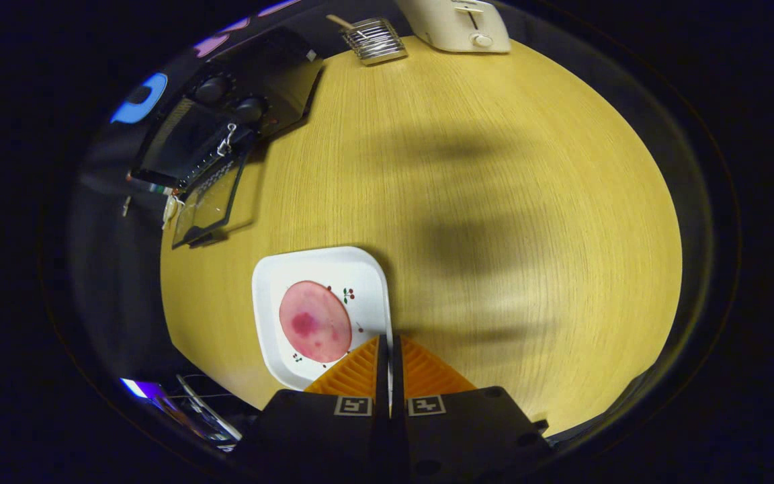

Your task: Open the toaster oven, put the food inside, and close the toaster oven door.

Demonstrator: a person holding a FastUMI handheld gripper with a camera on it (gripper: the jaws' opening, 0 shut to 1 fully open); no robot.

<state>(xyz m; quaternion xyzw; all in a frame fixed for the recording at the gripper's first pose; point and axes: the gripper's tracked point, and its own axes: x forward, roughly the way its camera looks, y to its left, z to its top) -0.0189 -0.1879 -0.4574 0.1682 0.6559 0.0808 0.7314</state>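
A white square plate (360,275) lies on the wooden table (508,202) with a round pink slice of meat (315,321) on it. My gripper (390,344) is at the plate's right rim. Its orange fingers (360,373) are pressed together, with a thin white strip of the rim showing between them. The slice lies just left of the fingertips. Far beyond the plate stands the black toaster oven (239,101). Its glass door (209,202) is folded down open onto the table, and the dark cavity (182,144) shows behind it.
A white pop-up toaster (457,23) and a small metal wire rack (373,40) stand at the table's far edge. A clear glass object (205,413) sits off the table's near corner, left of my gripper. Bare tabletop stretches to the right of the plate.
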